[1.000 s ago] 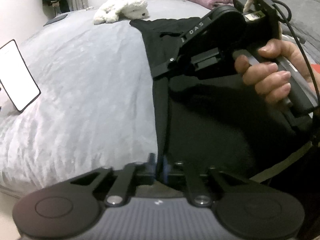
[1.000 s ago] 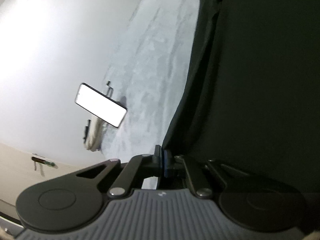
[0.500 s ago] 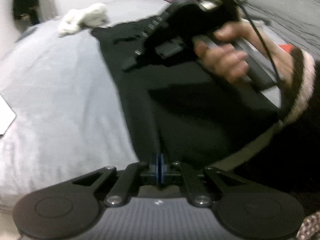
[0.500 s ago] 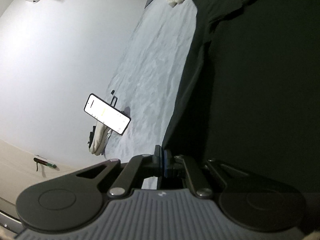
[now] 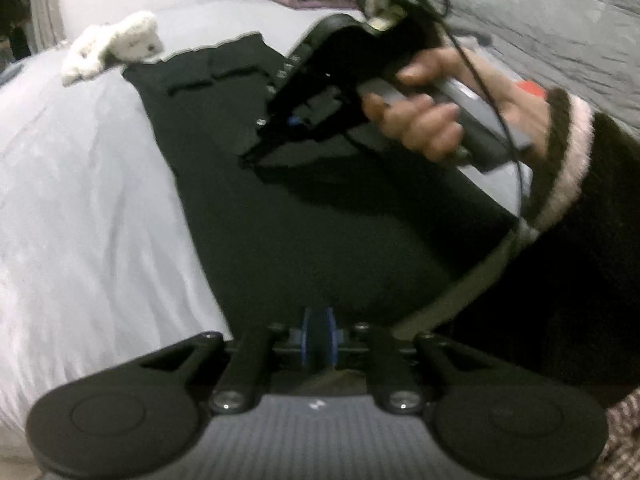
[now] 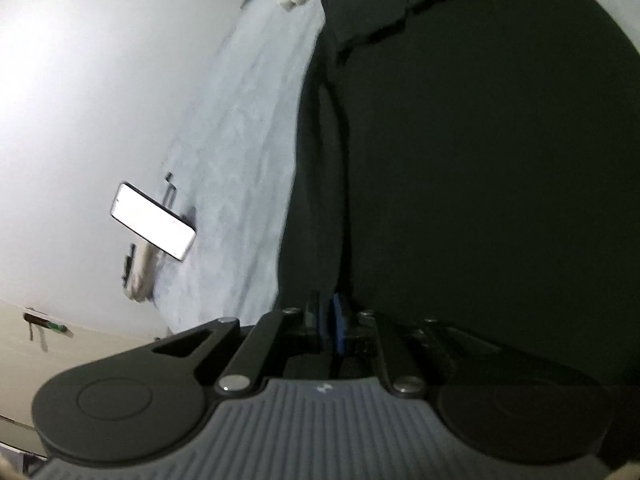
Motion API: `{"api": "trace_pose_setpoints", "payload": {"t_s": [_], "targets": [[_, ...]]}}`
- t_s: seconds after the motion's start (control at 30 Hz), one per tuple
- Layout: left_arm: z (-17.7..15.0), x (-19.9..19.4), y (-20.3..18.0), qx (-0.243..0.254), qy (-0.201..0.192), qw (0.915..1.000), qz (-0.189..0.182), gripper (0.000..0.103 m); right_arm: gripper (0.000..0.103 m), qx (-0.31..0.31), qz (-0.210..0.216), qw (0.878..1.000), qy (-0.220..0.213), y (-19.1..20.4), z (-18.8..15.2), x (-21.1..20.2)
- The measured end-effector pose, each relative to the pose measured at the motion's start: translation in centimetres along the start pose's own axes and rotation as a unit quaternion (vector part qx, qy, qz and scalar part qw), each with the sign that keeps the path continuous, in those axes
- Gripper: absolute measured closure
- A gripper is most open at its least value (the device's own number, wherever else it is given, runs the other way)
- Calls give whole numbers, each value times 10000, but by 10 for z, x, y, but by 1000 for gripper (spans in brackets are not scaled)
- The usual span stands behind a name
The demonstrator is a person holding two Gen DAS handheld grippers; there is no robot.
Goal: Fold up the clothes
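Both views dim, grainy, bent by fisheye, corners cut off black. Left wrist view smeared by motion blur: hand point(image 5: 432, 120) and white plush toy point(image 5: 116, 46) soft-edged. Black garment point(image 5: 288, 216) rendered near featureless, folds lost in shadow. Grey bedcover point(image 6: 248, 152) lit evenly, detail softened. Wall point(image 6: 88, 88) washed out by glare at left. Phone screen point(image 6: 154, 222) blown out to pure white.

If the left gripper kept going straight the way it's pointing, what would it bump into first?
Most likely the black garment. The left gripper points down at that cloth, which lies on the grey bedspread, and its jaws have just been opening. The right gripper sits farther along, though depth is hard to judge.
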State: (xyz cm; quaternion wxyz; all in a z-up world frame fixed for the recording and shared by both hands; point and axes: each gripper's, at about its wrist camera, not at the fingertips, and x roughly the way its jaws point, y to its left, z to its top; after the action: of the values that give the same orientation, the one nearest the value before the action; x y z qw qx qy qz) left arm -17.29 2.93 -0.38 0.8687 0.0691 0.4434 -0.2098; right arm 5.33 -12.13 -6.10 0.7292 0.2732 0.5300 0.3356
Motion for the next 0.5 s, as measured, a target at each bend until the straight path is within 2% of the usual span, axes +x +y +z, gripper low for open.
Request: {"api": "trace_pose_setpoints", "payload": {"t_s": [0.1, 0.17, 0.37, 0.5], "targets": [[10, 13, 16, -29, -155, 9998, 104, 88, 82, 117, 10, 9998, -129, -4, 12, 1], [21, 25, 31, -161, -224, 9995, 151, 84, 74, 203, -27, 9995, -240, -7, 22, 6], [56, 58, 78, -709, -535, 9959, 183, 84, 74, 513, -48, 9961, -712, -24, 58, 22], [72, 73, 92, -781, -862, 9931, 166, 84, 74, 741, -7, 9921, -1010, -35, 85, 30]]}}
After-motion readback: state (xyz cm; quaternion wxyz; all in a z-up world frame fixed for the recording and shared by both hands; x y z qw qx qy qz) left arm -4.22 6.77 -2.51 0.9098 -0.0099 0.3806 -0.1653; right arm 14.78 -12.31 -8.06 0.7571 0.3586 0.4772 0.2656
